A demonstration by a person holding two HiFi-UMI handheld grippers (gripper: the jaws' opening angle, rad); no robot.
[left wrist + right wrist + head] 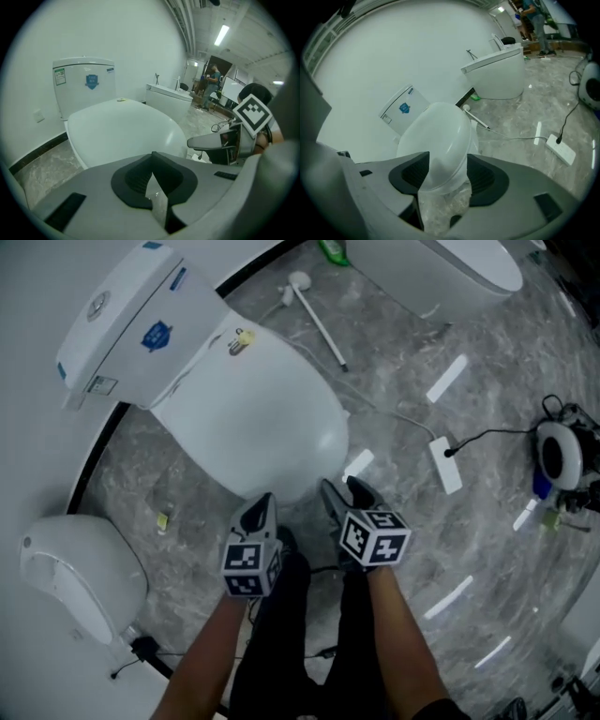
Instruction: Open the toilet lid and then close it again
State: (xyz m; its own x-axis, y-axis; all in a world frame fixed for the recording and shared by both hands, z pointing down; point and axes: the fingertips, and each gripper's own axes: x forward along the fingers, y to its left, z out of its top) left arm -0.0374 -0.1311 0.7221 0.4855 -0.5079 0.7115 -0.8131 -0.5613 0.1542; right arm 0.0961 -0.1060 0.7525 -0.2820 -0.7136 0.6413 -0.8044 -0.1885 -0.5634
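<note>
Just ahead of the released right claw (345, 492) and the clenched, empty left claw (260, 511), the shut toilet lid (248, 413) is judged stiff, smooth and slippery, best lifted from under its front rim.

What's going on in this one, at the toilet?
A person stands facing a white toilet with a gripper in each hand. The toilet lid is down, closed over the bowl. Both grippers are low at the toilet's front. The left gripper has its jaws together and holds nothing. The right gripper has its jaws apart, aimed at the lid's front edge but not gripping it. The lid has not been lifted yet.
</note>
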